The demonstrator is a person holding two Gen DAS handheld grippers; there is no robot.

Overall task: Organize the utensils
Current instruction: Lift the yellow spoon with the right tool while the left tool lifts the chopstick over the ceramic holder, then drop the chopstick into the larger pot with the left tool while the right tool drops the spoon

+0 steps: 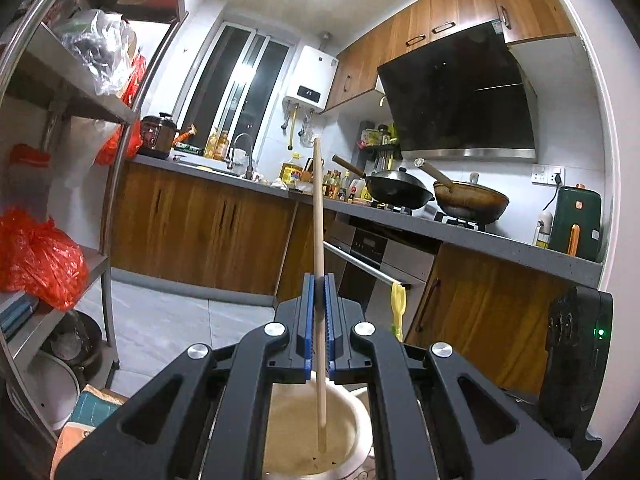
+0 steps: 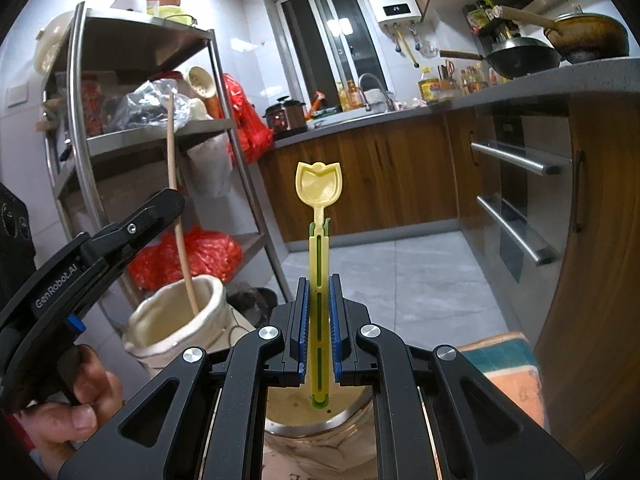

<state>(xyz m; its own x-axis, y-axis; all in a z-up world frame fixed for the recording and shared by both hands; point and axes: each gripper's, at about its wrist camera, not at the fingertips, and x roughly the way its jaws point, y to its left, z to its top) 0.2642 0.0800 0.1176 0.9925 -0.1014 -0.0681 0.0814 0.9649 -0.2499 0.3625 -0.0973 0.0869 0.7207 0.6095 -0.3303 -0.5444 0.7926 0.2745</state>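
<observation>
My left gripper [image 1: 319,280] is shut on a wooden chopstick [image 1: 318,216] held upright, its lower end inside a white holder cup [image 1: 352,420] below. In the right wrist view the same chopstick [image 2: 176,200] stands in that white cup [image 2: 176,320], with the left gripper [image 2: 176,200] clamped on it. My right gripper [image 2: 319,280] is shut on a yellow tulip-shaped spoon [image 2: 318,188] with a green strip, held upright over a second holder [image 2: 320,428] with a metal rim. The spoon also shows in the left wrist view [image 1: 398,304].
A metal shelf rack [image 2: 216,80] with red bags stands at the left. A wooden cabinet run with a grey counter [image 1: 440,236], woks [image 1: 400,188] and an oven [image 2: 516,200] lies to the right. A cardboard box [image 2: 504,364] sits on the tiled floor.
</observation>
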